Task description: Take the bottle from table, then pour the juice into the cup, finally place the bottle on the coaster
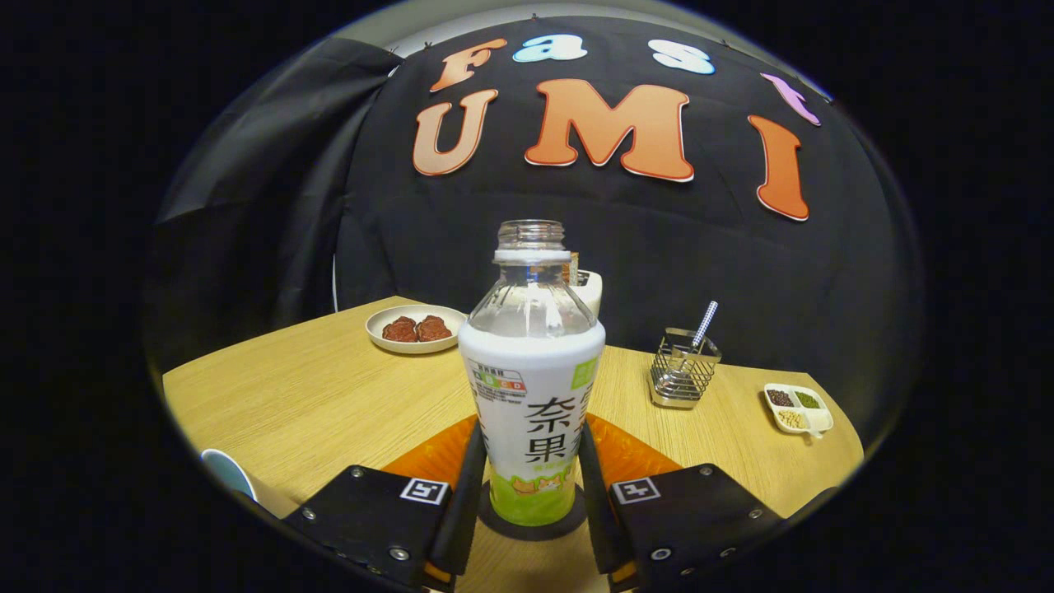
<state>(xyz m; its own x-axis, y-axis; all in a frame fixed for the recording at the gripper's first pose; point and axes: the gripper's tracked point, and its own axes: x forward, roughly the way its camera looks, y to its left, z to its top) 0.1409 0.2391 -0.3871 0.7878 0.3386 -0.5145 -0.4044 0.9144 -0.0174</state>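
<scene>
Jaws closed narrow on the bottle [532,387]: from the gripper view, my gripper [531,486] has a finger against each side of the lower label, and the bottle stands upright between them on a dark round coaster [533,524]. Its cap is off and the clear upper part looks empty, so I judge the pouring done and the bottle light; what remains is letting go. An orange mat [626,453] shows behind the fingers on either side. To the left of the left finger, the rim of a pale cup [229,473] peeks in at table level. Beyond the jaws on the wooden table [329,395] sit a plate with two dark pieces of food [416,328], a wire holder with a straw [683,371] and a small divided dish [797,406]. The label looks smooth, possibly slippery, and the thin plastic wall would likely dent under a hard squeeze. The straight lower body is the sound place to hold.
</scene>
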